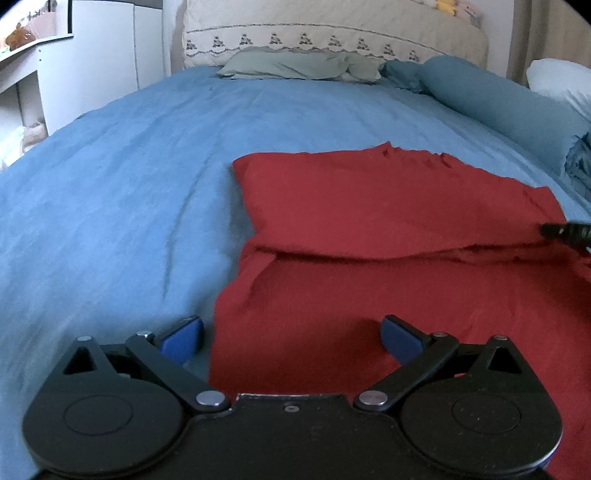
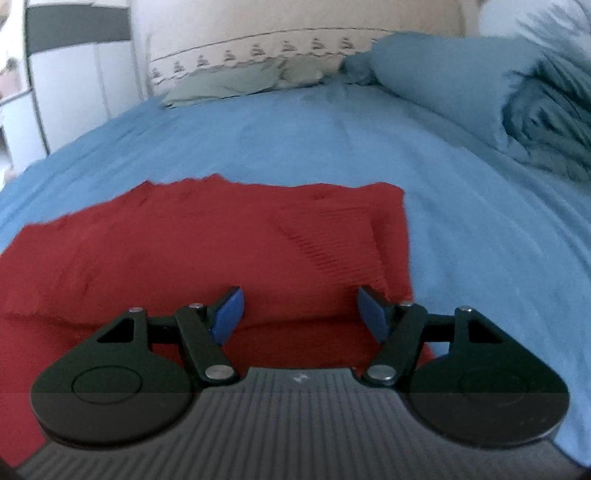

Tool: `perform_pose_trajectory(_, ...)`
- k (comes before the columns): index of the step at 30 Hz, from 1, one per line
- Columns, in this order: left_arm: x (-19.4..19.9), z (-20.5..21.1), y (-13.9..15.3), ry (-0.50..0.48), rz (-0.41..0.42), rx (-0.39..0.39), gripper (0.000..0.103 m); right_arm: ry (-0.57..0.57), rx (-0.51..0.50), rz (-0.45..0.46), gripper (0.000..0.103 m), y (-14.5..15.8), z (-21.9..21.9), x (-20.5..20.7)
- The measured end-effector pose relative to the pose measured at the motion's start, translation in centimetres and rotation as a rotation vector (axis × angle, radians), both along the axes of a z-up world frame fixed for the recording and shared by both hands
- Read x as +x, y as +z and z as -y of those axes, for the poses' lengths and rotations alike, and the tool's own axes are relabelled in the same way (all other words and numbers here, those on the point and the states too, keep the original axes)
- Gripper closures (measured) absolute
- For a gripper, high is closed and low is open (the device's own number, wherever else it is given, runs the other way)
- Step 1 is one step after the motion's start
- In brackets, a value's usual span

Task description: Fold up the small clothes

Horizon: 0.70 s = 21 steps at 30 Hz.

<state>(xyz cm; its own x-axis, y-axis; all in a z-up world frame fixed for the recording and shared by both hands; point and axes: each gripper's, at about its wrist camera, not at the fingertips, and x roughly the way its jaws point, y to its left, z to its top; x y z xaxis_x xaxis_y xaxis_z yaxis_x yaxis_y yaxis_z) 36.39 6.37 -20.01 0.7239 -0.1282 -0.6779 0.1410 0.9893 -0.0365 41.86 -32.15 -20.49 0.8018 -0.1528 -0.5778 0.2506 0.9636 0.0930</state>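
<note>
- The right gripper (image 2: 299, 314) hangs just above the near right part of a red garment (image 2: 207, 251), its blue pads (image 2: 229, 314) spread wide with only bare cloth showing between them; nothing is pinched.
- The left gripper (image 1: 291, 339) stands wider still, one blue pad (image 1: 184, 338) over the blue bedsheet (image 1: 122, 192) and the other over the red cloth, straddling the garment's near left edge without holding it.
- The red garment lies flat on the sheet near the foot of the bed, folded over itself: a straight crease runs across it in the left wrist view, with a thicker upper layer beyond and a single layer nearer the camera.
- A ribbed patch of the knit shows near its right edge in the right wrist view; what kind of garment it is cannot be told.
- A black, ridged object (image 1: 565, 232) juts in at the right rim of the left wrist view, cut off by the frame, so its identity is unclear.
- Both gripper bodies hide the garment's nearest edge.
- Farther off lie a grey-green pillow (image 1: 295, 66), a rolled blue duvet (image 2: 461, 85) on the right and a cream embroidered headboard cover (image 1: 332, 33); fisheye blur softens all of them.
</note>
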Motion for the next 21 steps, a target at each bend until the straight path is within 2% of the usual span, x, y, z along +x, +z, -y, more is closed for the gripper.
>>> perform_pose_trajectory(2, -0.6, -0.5, -0.1, -0.003, 0.005, 0.007, 0.000, -0.029, 0.006, -0.005, 0.020, 0.3, 0.3, -0.1)
perform_pose_trajectory(5, -1.8, -1.3, 0.1, -0.013, 0.016, 0.016, 0.000, -0.009, -0.086, -0.033, 0.018, 1.5, -0.8, -1.3)
perform_pose_trajectory(8, -3.0, -1.6, 1.5, 0.014, 0.022, 0.051, 0.000, 0.024, -0.067, 0.017, 0.015, 4.5, -0.6, -4.3)
perform_pose_trajectory(11, -5.8, -1.9, 4.8, 0.036, 0.083, 0.048, 0.000, 0.071, -0.018, 0.094, 0.007, 8.3, -0.9, -8.8)
perform_pose_trajectory(16, -12.1, -2.2, 12.2, 0.075, 0.159, -0.015, 0.000, 0.124, -0.041, 0.181, 0.003, 15.3, -2.0, -16.6)
perform_pose_trajectory(18, -14.4, -1.7, 15.0, 0.061, 0.168, -0.005, 0.000, 0.126, -0.069, 0.211, 0.000, 17.6, -2.6, -19.9)
perform_pose_trajectory(21, -17.8, -1.0, 17.5, 0.053, 0.172, 0.024, 0.000, 0.131, -0.097, 0.231, 0.000, 20.0, -3.5, -24.9)
